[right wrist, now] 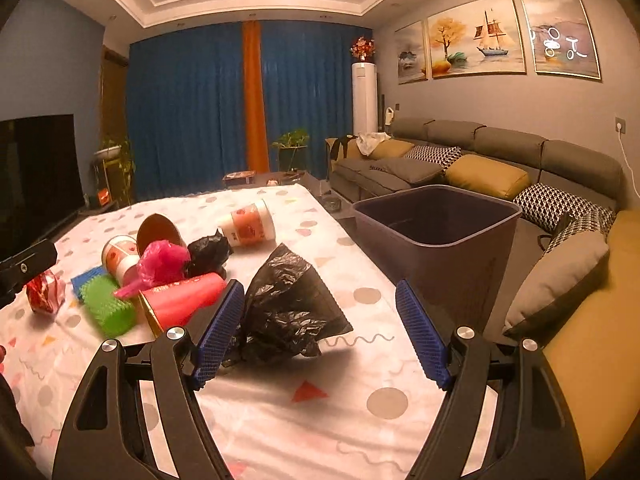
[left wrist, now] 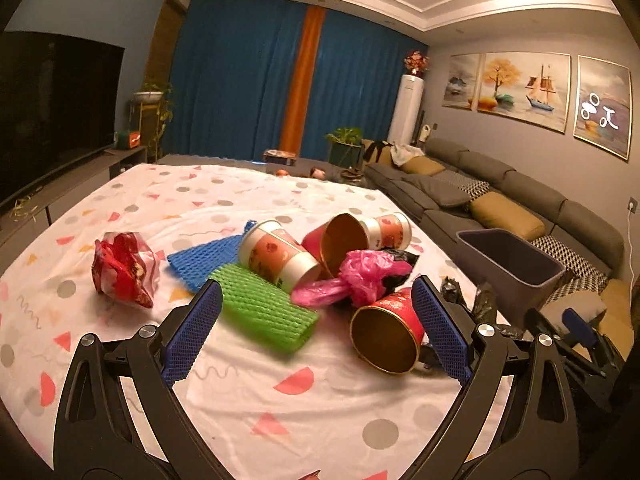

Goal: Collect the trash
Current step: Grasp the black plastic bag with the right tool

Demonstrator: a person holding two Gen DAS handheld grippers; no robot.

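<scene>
Both spread wide: left gripper (left wrist: 316,320), right gripper (right wrist: 320,328) angled down at table.

Cloth, foam, paper & plastic under warm light

Tablecloth (left wrist: 248,408): soft matt cloth w/ wrinkles. Green sleeve (left wrist: 264,308) & blue sleeve (left wrist: 200,258): foam net, ribbed, rough. Red cup (left wrist: 390,330): paper, satin outside, gold-ish shiny lining. Pink bag (left wrist: 356,278) thin crinkly plastic; black bag (right wrist: 288,304) same, glossy creases. Red wrapper (left wrist: 124,268): shiny film. Bin (right wrist: 436,236): smooth matt plastic. Left gripper (left wrist: 318,330) & right gripper (right wrist: 320,334): matt black plastic, blue knurled pads (right wrist: 220,336), bright metal screws.
</scene>
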